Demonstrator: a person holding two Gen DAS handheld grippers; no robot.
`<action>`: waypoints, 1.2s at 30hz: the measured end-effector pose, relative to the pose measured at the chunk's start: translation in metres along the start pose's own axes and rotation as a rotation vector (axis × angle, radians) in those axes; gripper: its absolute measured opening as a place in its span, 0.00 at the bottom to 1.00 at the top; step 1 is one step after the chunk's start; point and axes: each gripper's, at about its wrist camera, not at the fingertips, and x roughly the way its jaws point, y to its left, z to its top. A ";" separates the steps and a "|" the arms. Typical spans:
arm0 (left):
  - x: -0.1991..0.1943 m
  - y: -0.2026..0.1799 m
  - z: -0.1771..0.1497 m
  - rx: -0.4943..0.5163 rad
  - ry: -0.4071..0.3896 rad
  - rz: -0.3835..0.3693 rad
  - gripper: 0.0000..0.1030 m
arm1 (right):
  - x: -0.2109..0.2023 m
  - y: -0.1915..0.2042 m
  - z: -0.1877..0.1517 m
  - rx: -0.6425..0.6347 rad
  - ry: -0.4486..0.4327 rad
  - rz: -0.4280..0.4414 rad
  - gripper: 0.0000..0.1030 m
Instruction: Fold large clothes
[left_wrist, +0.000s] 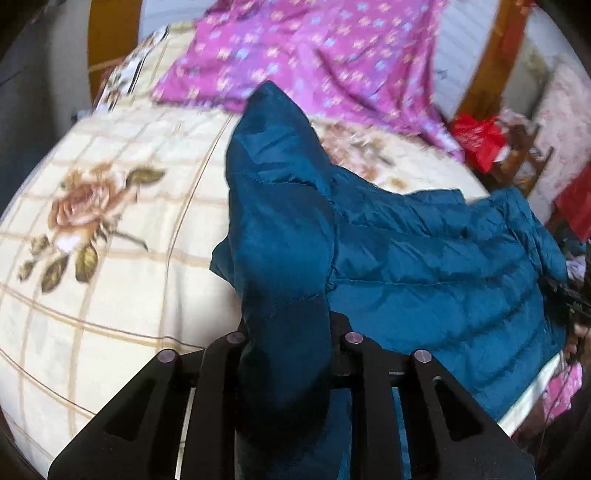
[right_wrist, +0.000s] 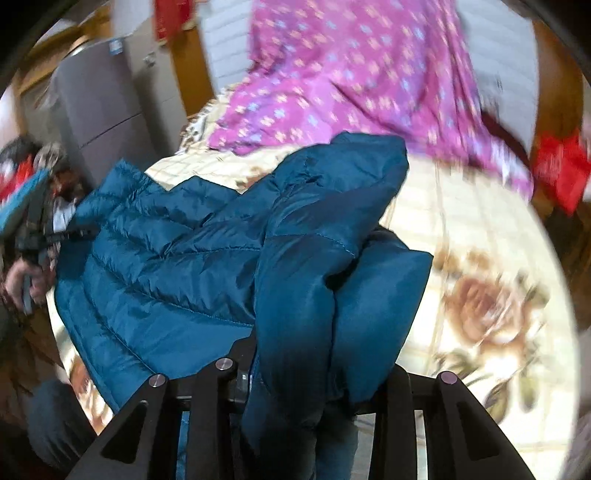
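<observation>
A teal quilted puffer jacket (left_wrist: 424, 266) lies spread across a bed with a cream rose-print cover (left_wrist: 110, 229). My left gripper (left_wrist: 291, 332) is shut on a bunched fold of the jacket, which stands up between its fingers and hides the tips. In the right wrist view the same jacket (right_wrist: 166, 266) runs off to the left. My right gripper (right_wrist: 314, 362) is shut on a thick doubled fold of it, lifted off the bed cover (right_wrist: 480, 240). The other gripper and a hand (right_wrist: 22, 273) show at that view's left edge.
A magenta flowered sheet (left_wrist: 314, 55) lies crumpled over the far part of the bed. A red bag (left_wrist: 480, 136) and clutter sit beside a wooden chair past the bed's right side. A grey cabinet (right_wrist: 96, 110) stands to the left in the right wrist view.
</observation>
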 end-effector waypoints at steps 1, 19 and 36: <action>0.008 0.003 -0.001 -0.020 0.019 0.000 0.24 | 0.016 -0.013 -0.003 0.074 0.056 0.001 0.45; -0.153 0.008 -0.019 0.023 -0.263 0.120 0.74 | -0.150 0.053 -0.040 0.282 -0.158 -0.115 0.91; -0.191 -0.202 -0.227 0.429 -0.242 0.102 0.90 | -0.183 0.212 -0.197 0.229 -0.123 -0.299 0.92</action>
